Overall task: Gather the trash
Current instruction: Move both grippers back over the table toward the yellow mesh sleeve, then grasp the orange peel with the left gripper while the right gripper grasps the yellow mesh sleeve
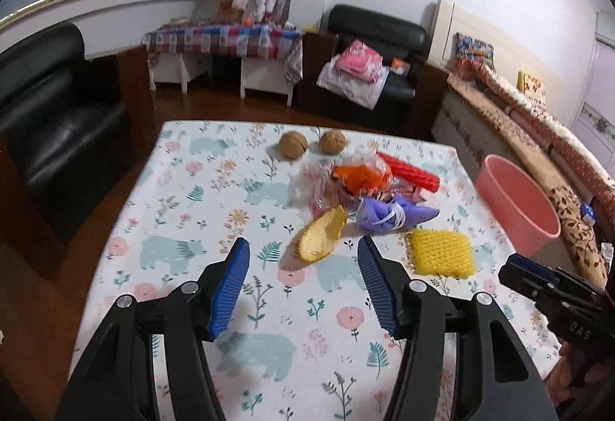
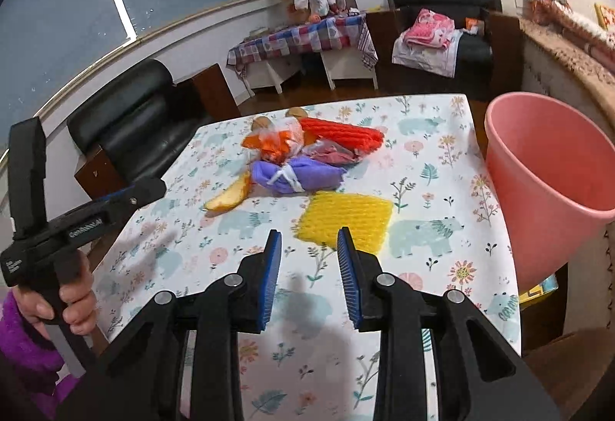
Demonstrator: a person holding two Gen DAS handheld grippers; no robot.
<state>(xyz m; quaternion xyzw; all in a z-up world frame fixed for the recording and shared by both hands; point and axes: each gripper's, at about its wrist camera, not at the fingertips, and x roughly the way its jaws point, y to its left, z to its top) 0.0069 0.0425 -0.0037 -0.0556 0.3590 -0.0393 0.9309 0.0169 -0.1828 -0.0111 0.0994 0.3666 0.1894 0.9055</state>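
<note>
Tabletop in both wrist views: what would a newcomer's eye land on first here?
Probably the bright heap of trash mid-table on the bear-print tablecloth: a red foam net, an orange bag, a purple cloth bundle and a yellow peel, with a yellow foam net lying apart to the right. Next, the empty pink bucket at the table's right edge. Both tongs, left and right, hang open and hold nothing.

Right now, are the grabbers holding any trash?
No, nothing is held. The left tool and right tool are both open above the table, with nothing between their fingers.
</note>
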